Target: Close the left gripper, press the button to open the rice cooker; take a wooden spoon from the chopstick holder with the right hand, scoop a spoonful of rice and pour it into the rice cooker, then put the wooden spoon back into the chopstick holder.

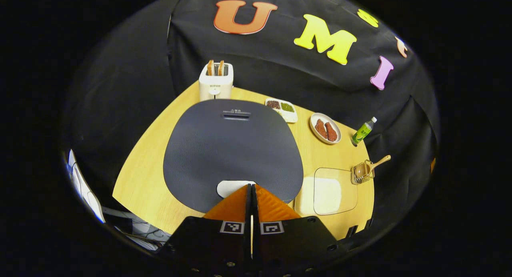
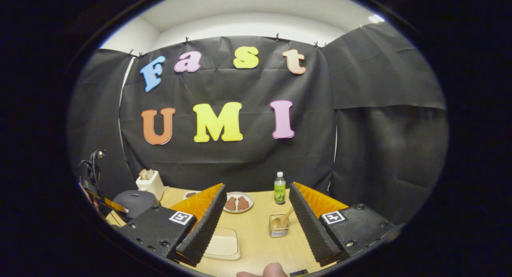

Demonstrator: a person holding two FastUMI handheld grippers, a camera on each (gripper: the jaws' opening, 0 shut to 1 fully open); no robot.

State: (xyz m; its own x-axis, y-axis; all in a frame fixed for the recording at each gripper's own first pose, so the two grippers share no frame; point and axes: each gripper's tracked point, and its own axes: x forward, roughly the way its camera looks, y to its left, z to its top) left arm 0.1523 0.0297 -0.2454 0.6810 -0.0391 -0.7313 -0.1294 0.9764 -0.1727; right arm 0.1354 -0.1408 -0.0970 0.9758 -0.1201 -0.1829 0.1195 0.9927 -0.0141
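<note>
left gripper [image 1: 252, 189] fingers pressed together, holding nothing – poised just above the pale button [image 1: 232, 187] at the near edge of the rice cooker [image 1: 232, 149]; the button lies straight ahead and below, so this hand is the nearer. lid dark, matte, finely textured, rounded. right gripper [image 2: 256, 221] spread wide, empty. wooden spoon [image 2: 283, 220] leans in the clear chopstick holder [image 2: 279, 225] on the wooden table [image 2: 260, 245] – between its fingers, a little ahead. rice in a shallow clear container [image 2: 224, 245].

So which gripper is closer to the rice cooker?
Left. The left gripper, shut, hovers right over the rice cooker lid, at its button. The right gripper, open, is off to the side, with the cooker beyond its left finger.
</note>
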